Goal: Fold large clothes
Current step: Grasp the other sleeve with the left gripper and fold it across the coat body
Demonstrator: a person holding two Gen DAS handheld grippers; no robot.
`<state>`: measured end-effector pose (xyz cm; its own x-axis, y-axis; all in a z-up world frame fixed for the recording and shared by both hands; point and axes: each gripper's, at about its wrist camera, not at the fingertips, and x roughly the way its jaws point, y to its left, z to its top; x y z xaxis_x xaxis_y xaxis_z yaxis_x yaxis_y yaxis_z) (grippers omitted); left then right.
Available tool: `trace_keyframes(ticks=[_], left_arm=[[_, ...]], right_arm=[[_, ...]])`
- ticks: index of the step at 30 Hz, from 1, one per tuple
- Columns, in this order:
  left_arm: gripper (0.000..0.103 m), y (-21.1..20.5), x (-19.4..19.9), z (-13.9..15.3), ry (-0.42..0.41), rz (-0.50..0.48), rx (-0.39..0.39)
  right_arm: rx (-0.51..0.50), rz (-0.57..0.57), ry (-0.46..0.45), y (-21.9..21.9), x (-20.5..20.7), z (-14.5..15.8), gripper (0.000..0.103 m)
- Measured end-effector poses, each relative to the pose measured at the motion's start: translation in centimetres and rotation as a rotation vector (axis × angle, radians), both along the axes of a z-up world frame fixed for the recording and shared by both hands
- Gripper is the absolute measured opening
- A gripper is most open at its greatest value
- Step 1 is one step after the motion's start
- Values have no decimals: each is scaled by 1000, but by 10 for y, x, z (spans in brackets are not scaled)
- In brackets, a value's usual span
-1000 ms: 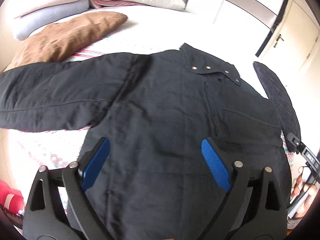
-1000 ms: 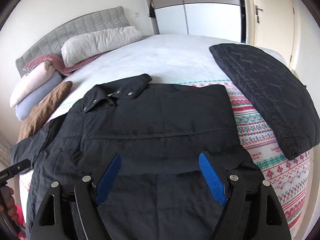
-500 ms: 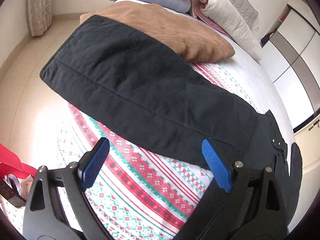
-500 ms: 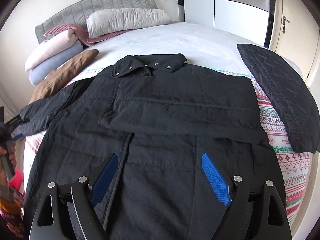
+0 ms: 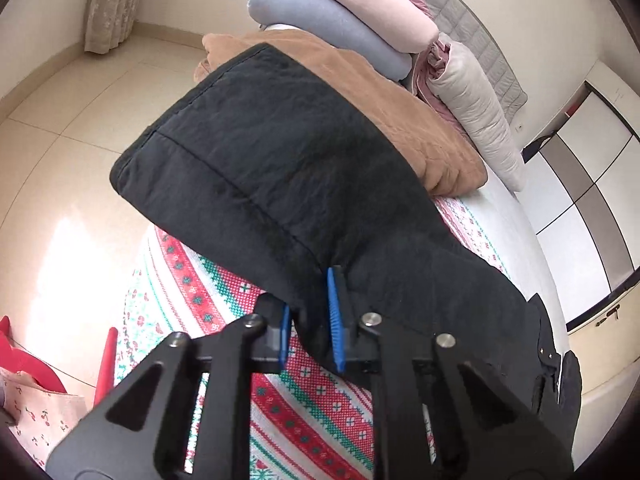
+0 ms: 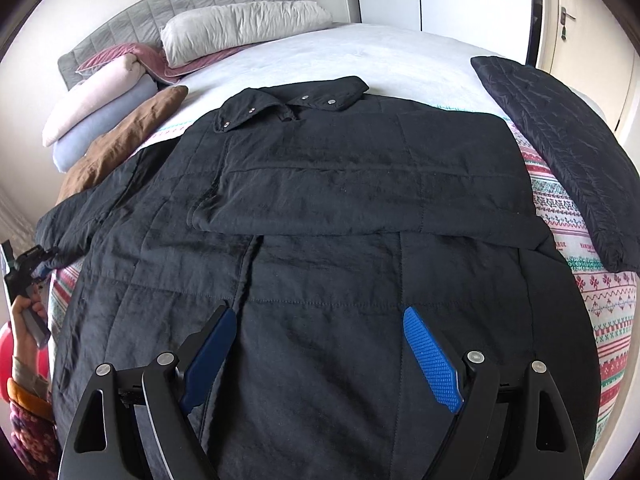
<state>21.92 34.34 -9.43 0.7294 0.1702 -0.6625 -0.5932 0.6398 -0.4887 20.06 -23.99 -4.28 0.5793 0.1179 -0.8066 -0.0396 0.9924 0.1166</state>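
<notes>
A large black jacket [image 6: 320, 208] lies flat on the bed, collar toward the headboard. Its right sleeve [image 6: 360, 204] is folded across the chest. Its left sleeve [image 5: 272, 160] stretches out over the bed's left edge, the cuff hanging past it. My left gripper [image 5: 310, 316] is shut on the lower edge of that sleeve, and it shows small at the far left of the right wrist view [image 6: 30, 258]. My right gripper [image 6: 316, 344] is open and empty, hovering over the jacket's lower front.
A brown pillow [image 5: 380, 116], a blue and a pink rolled blanket [image 5: 344, 20] and a white pillow [image 6: 244, 28] lie near the headboard. A second dark quilted garment [image 6: 560, 152] lies at the bed's right edge. Tiled floor [image 5: 60, 140] lies left of the bed.
My left gripper swung from above the jacket's body out to the left sleeve and closed on its edge. My right gripper stayed open and shifted a little over the jacket's lower front.
</notes>
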Motion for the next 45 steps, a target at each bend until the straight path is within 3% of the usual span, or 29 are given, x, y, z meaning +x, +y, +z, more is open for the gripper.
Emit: trace_keyframes(ticks=[5,12,20,25,29,33,34,39,42,45], left_arm=[[8,-21,-3,52,-94,-48,96],[8,-91,15,131,-172,-251,243],[8,-200,48,169,-232,-536,318],[8,-269,64,161,-207,-724,336],[10,-318,72,133,-121,-899,382],[37,-360,78,85,47,-1164,380],[39,-365,75,77,72,-1200,370],[65,-354,31,69,78,-1245,364],[66,-327,10,82,39,-1228,415],[66,-283,9,96,38,-1145,468]], right_arm=[[3,-30,-15,-15,0,5,87],[78,-102,-45,-47,-5,20,87],[119,-110,-51,-56,-6,24,87],[132,-118,-43,-56,-4,20,87],[137,-102,-21,-51,0,12,87],[139,-89,-1,-44,3,4,87],[137,-87,4,-43,3,3,87],[124,-81,16,-36,3,-1,87],[130,-59,23,-29,3,0,87],[150,-20,52,-19,7,5,87]])
